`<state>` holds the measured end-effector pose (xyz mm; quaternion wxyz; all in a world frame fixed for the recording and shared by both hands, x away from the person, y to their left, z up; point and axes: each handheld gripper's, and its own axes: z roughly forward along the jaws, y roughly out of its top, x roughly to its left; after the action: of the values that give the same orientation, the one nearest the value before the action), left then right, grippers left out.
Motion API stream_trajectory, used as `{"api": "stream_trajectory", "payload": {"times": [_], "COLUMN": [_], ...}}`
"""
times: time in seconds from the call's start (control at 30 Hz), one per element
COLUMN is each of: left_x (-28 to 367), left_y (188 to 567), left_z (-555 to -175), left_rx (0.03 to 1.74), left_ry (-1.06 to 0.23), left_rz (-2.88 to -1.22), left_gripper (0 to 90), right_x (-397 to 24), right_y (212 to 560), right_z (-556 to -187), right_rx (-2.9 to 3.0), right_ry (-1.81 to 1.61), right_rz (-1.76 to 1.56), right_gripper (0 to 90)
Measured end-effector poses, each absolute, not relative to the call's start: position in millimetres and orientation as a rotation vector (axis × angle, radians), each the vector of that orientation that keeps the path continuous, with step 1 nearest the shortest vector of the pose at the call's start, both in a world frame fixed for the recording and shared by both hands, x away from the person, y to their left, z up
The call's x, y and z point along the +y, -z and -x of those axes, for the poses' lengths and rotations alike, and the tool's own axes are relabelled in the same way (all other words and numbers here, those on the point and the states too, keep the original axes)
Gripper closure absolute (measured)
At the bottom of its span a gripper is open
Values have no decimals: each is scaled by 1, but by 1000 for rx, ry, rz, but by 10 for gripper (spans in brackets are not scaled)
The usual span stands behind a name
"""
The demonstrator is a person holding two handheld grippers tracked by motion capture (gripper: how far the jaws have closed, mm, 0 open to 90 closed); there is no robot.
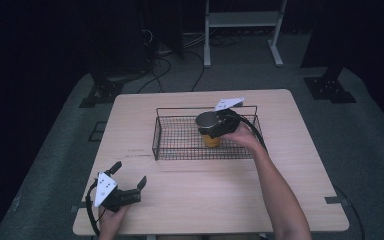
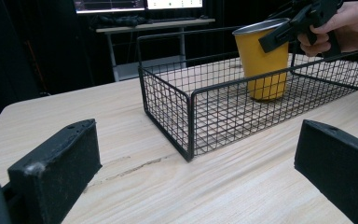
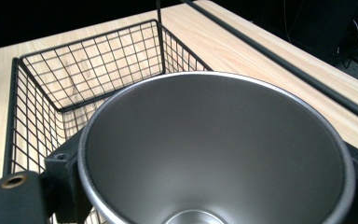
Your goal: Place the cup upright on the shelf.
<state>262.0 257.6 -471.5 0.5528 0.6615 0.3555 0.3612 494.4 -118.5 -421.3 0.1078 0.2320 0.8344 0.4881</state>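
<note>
A yellow cup (image 1: 211,140) with a silver metal inside (image 3: 214,149) stands upright in the right half of a black wire basket (image 1: 155,136). My right gripper (image 1: 211,128) is shut on the cup near its rim, one jaw on each side of it. In the left gripper view the cup (image 2: 263,60) has its base at the basket (image 2: 168,102) floor, and whether it touches I cannot tell. My left gripper (image 1: 129,174) rests near the table's front left corner, open with nothing between its jaws, pointing toward the basket.
The basket (image 3: 88,60) sits at the back middle of a light wooden table (image 1: 205,195). Its left half holds nothing. Beyond the table stand a white metal frame (image 1: 242,20), cables on the grey floor and dark stands.
</note>
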Motion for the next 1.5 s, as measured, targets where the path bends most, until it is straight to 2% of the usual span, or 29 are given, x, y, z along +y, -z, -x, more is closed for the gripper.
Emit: {"api": "stream_trajectory", "payload": {"times": [0.33,0.5,1.5], "left_x": [258,257,257], "left_y": [471,471,471], "left_z": [-262,-262,-263], "left_rx": [840,840,846], "left_ry": [-855,-856,-856], "left_rz": [-1565,-1566,-1568], "left_gripper": [0,0,0], "right_x": [-121,-123,-126], "right_y": [421,421,410], "right_z": [-494,-494,-491], "right_rx": [2464,2472,2409], "right_ry": [-1408,-1390,-1462], "right_rz": [-665,-660,-680], "right_gripper": [72,27,0]}}
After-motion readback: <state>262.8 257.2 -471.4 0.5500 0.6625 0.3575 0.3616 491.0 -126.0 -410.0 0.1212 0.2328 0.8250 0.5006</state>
